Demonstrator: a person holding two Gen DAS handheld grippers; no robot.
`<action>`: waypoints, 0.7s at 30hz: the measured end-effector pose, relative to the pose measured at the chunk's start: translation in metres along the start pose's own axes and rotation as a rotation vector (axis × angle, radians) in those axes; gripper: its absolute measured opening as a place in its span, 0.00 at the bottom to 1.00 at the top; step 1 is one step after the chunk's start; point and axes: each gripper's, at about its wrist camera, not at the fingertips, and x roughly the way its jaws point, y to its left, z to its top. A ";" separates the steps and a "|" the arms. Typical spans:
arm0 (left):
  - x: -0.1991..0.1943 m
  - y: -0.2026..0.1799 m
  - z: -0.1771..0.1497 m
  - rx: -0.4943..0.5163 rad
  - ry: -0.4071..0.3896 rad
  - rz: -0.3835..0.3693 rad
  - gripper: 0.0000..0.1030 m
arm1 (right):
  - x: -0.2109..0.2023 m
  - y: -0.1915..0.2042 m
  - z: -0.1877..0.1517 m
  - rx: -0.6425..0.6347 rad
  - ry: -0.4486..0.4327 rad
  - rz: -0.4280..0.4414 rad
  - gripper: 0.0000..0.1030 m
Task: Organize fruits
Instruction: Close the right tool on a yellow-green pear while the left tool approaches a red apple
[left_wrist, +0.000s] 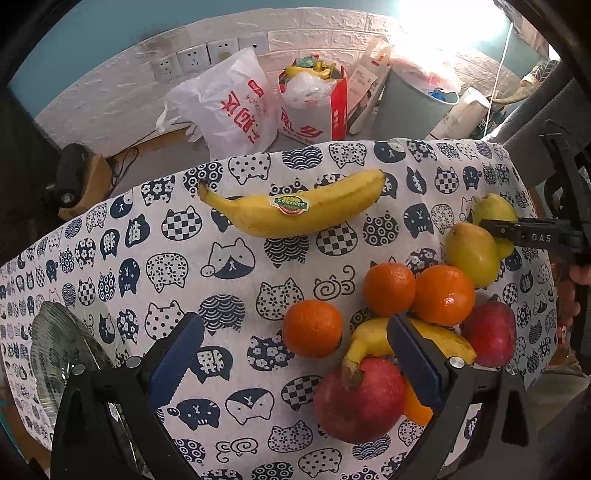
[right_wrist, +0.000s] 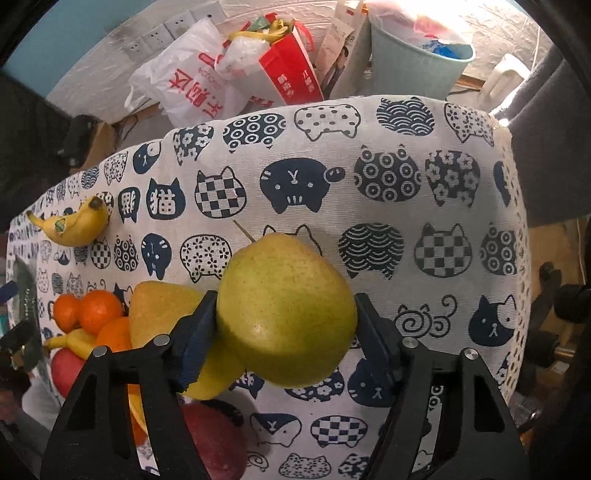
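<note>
My right tongs (right_wrist: 286, 325) are closed around a green pear (right_wrist: 284, 310), one pad on each side, at the far right of the fruit pile on the table (right_wrist: 369, 192). I think I am at the picking-up step. Next I must lift it straight up, so the yellow pear (right_wrist: 159, 314) beside it stays put. My left tongs (left_wrist: 295, 354) hang wide open and empty, near a red apple (left_wrist: 360, 402).

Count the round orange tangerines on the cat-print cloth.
3 round orange tangerines: one alone at the left, two touching behind the banana. An orange patch beside the near apple may be another.
</note>
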 end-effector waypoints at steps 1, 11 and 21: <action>-0.002 -0.001 -0.001 0.000 -0.002 -0.007 0.98 | -0.001 0.000 -0.002 -0.001 -0.003 -0.006 0.69; -0.023 -0.016 -0.020 0.034 -0.016 -0.059 0.98 | -0.041 0.008 -0.024 -0.025 -0.087 -0.089 0.69; -0.012 -0.025 -0.051 0.024 0.047 -0.091 0.98 | -0.075 0.018 -0.052 -0.026 -0.134 -0.096 0.69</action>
